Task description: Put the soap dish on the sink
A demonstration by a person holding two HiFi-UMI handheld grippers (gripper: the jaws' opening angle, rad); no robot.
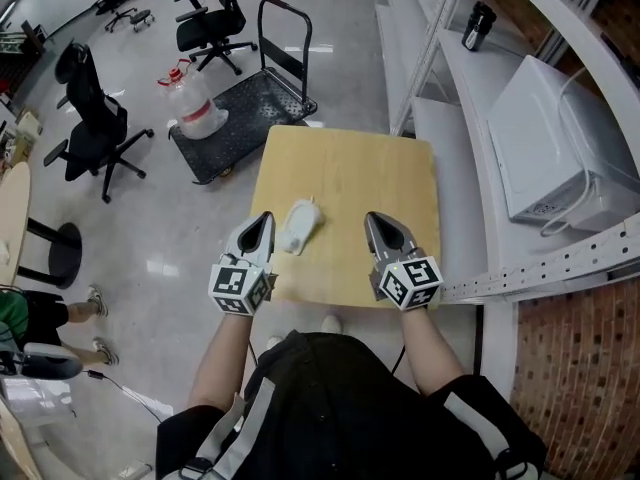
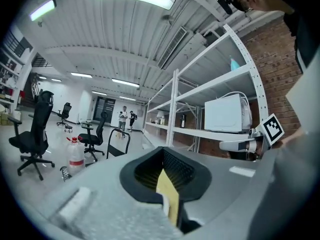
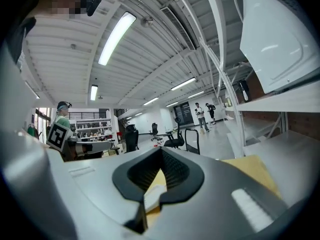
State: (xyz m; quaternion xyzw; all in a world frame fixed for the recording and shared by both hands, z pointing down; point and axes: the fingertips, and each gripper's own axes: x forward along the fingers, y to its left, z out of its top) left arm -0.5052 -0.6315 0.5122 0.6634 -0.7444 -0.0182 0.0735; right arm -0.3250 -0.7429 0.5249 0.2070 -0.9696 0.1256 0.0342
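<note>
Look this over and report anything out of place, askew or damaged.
Only the soap dish stands out: it lies slantwise near the left edge of the wooden table, between the left gripper and the right gripper, both shut and empty, and no sink shows in any view. Nothing looks spilled or broken.

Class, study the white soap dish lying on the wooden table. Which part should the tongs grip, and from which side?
Probably the long rims near the middle of the soap dish, coming down from above with the left tongs, which are nearest. It lies flat and slanted on the table, narrow across, so the shut jaws must open first.
</note>
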